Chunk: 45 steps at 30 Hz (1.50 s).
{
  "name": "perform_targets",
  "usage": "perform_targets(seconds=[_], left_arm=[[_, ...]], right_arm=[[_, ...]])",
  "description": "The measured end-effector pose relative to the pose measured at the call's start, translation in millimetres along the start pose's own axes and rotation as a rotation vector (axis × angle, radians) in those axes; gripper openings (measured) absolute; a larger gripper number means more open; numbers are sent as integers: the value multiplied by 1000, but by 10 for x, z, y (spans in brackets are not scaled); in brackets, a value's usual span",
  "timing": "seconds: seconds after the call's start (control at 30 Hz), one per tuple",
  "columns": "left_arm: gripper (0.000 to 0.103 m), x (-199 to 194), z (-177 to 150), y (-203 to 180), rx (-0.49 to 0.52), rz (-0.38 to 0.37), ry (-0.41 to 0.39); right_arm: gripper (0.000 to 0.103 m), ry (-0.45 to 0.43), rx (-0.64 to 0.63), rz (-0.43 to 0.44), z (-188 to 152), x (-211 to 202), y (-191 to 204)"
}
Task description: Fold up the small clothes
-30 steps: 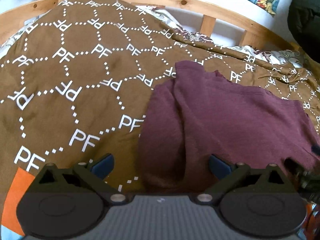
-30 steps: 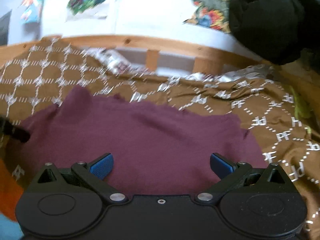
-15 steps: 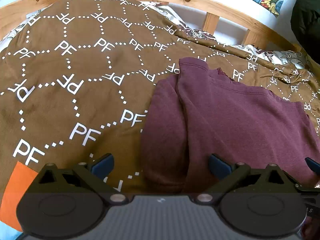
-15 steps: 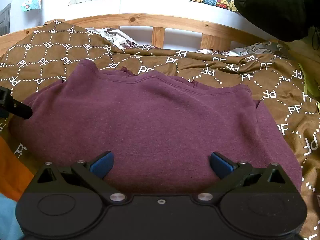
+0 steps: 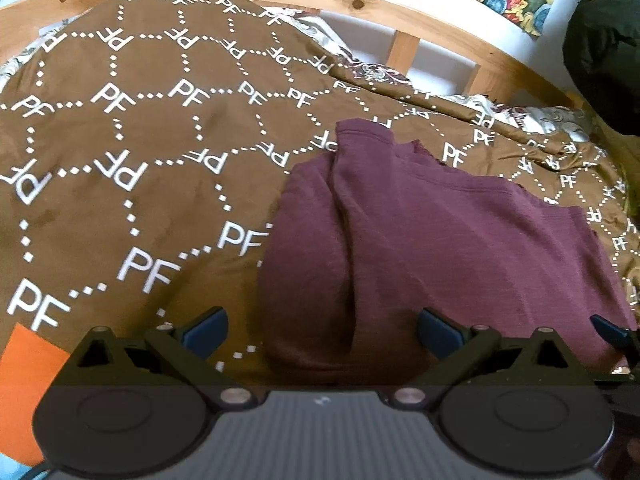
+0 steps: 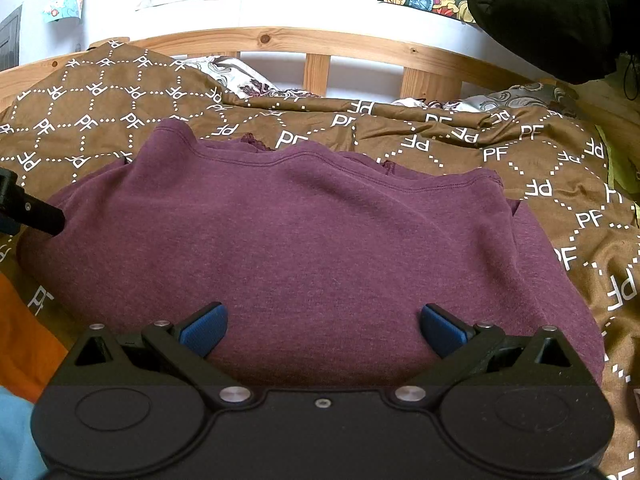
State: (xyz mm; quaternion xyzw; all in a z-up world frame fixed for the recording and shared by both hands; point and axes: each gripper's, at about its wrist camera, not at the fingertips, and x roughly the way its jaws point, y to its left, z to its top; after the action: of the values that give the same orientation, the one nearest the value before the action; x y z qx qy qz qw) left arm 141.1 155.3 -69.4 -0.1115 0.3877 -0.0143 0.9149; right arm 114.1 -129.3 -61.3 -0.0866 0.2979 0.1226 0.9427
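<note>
Though the maroon top (image 6: 320,248) on the bed's brown blanket (image 5: 132,160) already looks folded once, it seems unfinished (edges uneven); left gripper (image 5: 322,330) and right gripper (image 6: 323,330) hover wide-jawed, holding nothing.

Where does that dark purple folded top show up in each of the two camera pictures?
Left wrist view: the dark purple knit top fills the centre and right, on the brown PF-print blanket.
Right wrist view: the top fills the centre.
Shared landmark: the curved wooden bed rail behind.
</note>
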Motion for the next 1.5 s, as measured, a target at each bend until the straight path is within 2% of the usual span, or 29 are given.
perform_targets(seconds=[0.13,0.23,0.9,1.33,1.4,1.47,1.5], left_arm=[[102,75,8,2,-12,-31,15],[102,140,6,24,-32,-28,36],[103,207,-13,15,-27,-19,51],[102,255,45,23,-80,-55,67],[99,245,55,57,-122,-60,62],[91,232,62,79,-147,-57,61],[82,224,68,80,-151,-56,62]], right_arm=[[102,0,0,1,-1,0,1],[102,0,0,0,-1,0,1],[102,-2,2,3,-9,8,1],[102,0,3,5,-24,19,-14],[103,1,2,5,-25,19,-14],[103,2,3,5,-26,21,-20],[103,2,3,5,-21,24,-14]])
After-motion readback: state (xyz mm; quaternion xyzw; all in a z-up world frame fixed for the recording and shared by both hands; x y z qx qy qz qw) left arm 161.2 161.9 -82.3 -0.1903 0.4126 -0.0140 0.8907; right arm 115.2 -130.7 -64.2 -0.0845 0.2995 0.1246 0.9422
